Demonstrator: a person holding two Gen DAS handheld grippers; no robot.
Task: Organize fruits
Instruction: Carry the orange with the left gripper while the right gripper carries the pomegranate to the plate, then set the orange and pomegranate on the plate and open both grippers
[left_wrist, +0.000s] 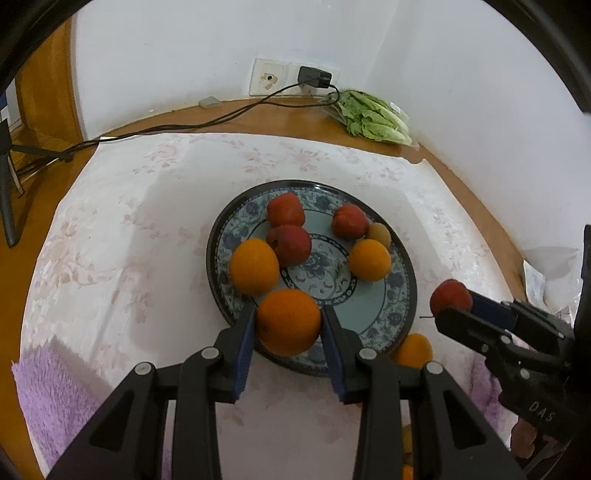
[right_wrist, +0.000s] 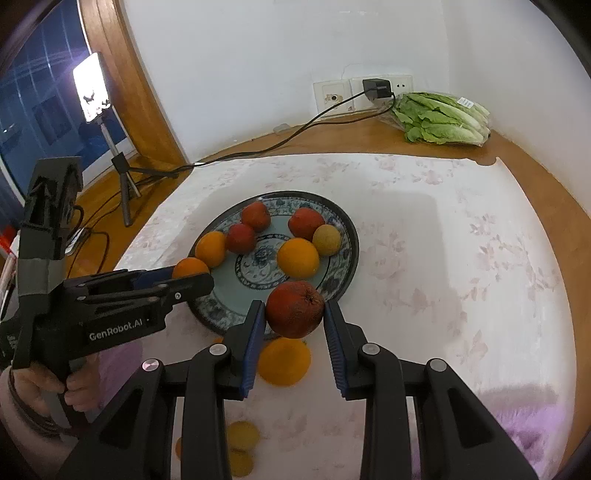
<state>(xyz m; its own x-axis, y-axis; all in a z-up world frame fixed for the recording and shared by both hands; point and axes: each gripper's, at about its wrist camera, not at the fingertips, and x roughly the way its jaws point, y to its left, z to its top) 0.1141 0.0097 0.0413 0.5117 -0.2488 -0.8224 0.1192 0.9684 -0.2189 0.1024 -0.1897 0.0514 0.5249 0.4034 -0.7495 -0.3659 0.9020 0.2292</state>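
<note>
Each tool grips fruit, left tool (left_wrist: 289, 322) an orange (left_wrist: 288, 320), right tool (right_wrist: 294, 309) a red fruit (right_wrist: 294, 308), above the floral tablecloth (left_wrist: 147, 206).

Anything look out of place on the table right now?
Yes: an orange and a few small yellow fruits lie loose on the tablecloth, off the plate. Nothing looks spilled or broken.
</note>
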